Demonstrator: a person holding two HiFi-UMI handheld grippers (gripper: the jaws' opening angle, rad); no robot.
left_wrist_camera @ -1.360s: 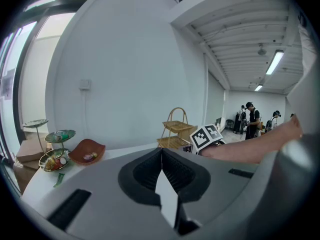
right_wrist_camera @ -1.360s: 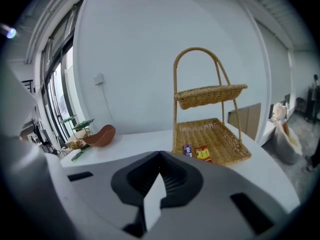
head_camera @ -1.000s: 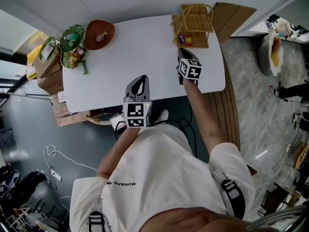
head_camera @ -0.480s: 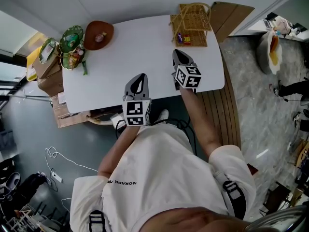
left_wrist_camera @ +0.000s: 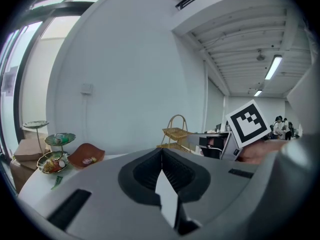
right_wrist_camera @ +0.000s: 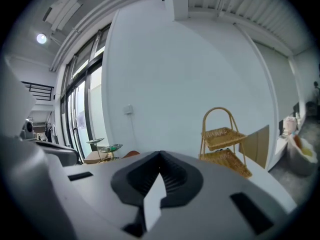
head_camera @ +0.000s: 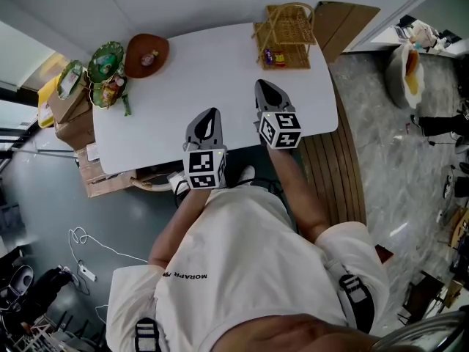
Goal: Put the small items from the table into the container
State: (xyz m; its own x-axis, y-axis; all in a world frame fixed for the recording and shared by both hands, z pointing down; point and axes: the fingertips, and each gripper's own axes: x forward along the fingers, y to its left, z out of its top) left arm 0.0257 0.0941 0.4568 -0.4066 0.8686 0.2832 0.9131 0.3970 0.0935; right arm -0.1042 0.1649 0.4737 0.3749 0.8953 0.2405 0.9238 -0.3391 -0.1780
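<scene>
A two-tier wicker basket (head_camera: 287,34) stands at the table's far right corner, with small wrapped items (head_camera: 272,56) on its lower tier. At the far left, a brown bowl (head_camera: 146,53) holds one small item. My right gripper (head_camera: 262,88) hangs shut and empty over the table's near right part, short of the basket (right_wrist_camera: 225,139). My left gripper (head_camera: 209,116) is shut and empty above the near edge. In the left gripper view the shut jaws meet along one seam, and the bowl (left_wrist_camera: 86,155), the basket (left_wrist_camera: 175,133) and the right gripper's marker cube (left_wrist_camera: 247,124) show beyond them.
A green tiered dish (head_camera: 106,64) with snacks stands at the white table's (head_camera: 212,72) far left corner. Cardboard boxes (head_camera: 69,116) sit beside the table on the left. A wooden board (head_camera: 344,20) leans behind the basket. A white bin (head_camera: 407,75) is on the floor at right.
My right gripper has drawn back from the basket toward me and risen, staying shut. The left gripper has stayed in place.
</scene>
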